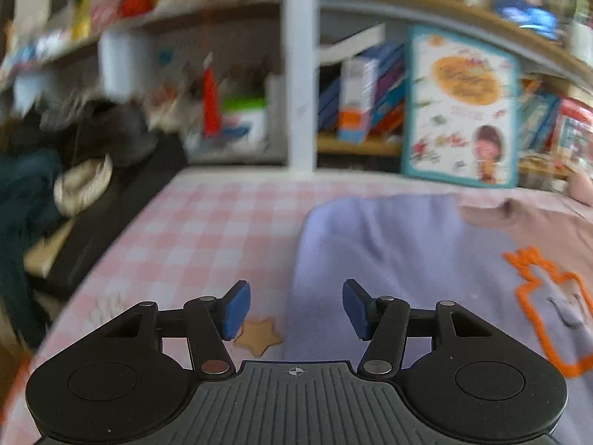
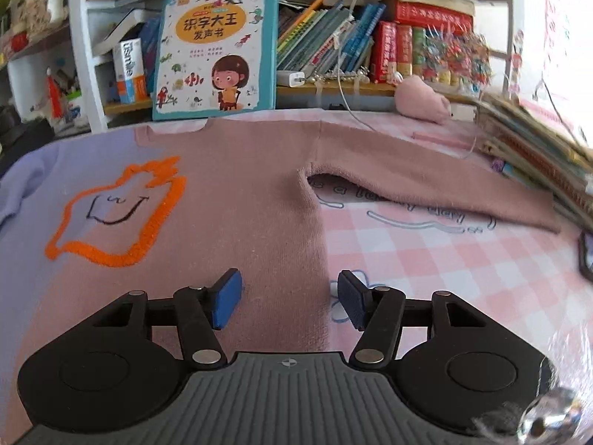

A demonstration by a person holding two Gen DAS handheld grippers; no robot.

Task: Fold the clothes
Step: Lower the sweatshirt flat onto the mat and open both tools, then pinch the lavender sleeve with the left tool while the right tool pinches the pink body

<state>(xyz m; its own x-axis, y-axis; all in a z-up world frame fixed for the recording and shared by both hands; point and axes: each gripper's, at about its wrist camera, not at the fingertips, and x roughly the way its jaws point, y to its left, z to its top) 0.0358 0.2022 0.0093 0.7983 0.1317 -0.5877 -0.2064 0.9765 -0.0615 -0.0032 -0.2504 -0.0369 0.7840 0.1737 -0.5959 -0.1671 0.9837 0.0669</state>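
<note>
A two-tone sweatshirt lies flat on the pink checked table cover. Its lilac half (image 1: pixel 389 252) fills the right of the left wrist view; its dusty pink half (image 2: pixel 241 185) fills the middle of the right wrist view. An orange outlined figure (image 2: pixel 115 207) sits on the chest. The pink sleeve (image 2: pixel 426 178) stretches out to the right. My left gripper (image 1: pixel 294 307) is open and empty over the sweatshirt's left edge. My right gripper (image 2: pixel 289 298) is open and empty over the sweatshirt's right side edge.
The checked table cover (image 1: pixel 192 237) ends at the left, where dark clothes (image 1: pixel 33 193) pile up. A shelf with a large picture book (image 2: pixel 217 48) and rows of books (image 2: pixel 370 44) stands behind. A pink plush toy (image 2: pixel 422 100) and a book stack (image 2: pixel 537 155) sit at the right.
</note>
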